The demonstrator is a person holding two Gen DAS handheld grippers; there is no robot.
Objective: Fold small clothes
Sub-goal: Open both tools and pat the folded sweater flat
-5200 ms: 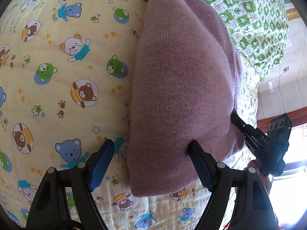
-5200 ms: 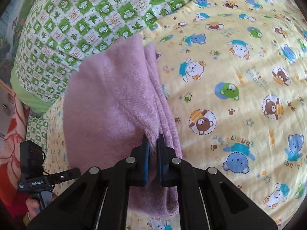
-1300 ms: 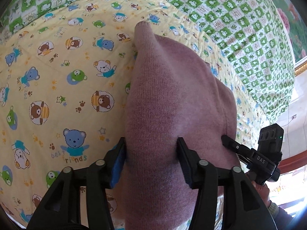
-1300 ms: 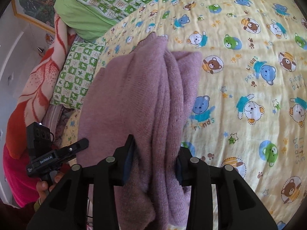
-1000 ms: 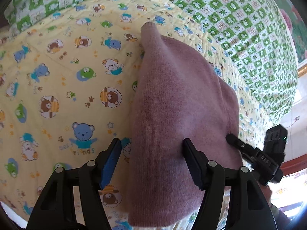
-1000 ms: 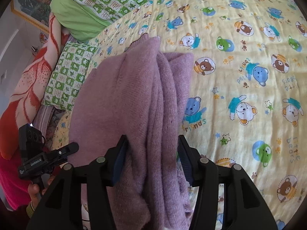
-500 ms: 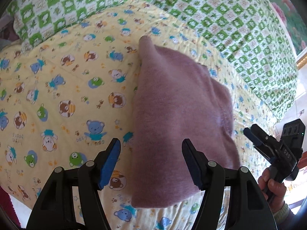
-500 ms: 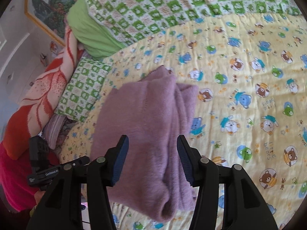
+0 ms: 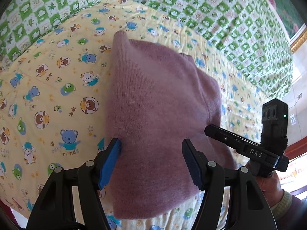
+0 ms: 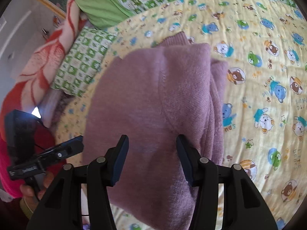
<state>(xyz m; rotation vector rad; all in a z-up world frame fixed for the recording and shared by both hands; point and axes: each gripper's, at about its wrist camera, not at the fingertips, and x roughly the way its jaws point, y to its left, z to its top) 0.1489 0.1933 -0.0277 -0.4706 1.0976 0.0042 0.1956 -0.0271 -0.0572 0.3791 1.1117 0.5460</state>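
A folded mauve knitted garment [image 9: 157,103] lies on the yellow bear-print bedspread [image 9: 48,88]. My left gripper [image 9: 151,159] is open and empty, hovering above the garment's near edge. In the right wrist view the same garment [image 10: 153,99] lies folded with stacked layers showing on its right side. My right gripper [image 10: 152,153] is open and empty above it. Each gripper shows in the other's view: the right one [image 9: 249,149] at the right, the left one [image 10: 44,157] at the lower left.
A green-and-white checked quilt [image 9: 230,23] lies along the far side of the bed. A green checked pillow [image 10: 82,61], a lime green pillow [image 10: 99,3] and a red-and-white blanket [image 10: 38,61] lie at the bed's left end. The bedspread [image 10: 268,76] stretches to the right.
Both grippers opened, let go of the folded garment and drew back and up from it. The garment now lies on the bedspread.
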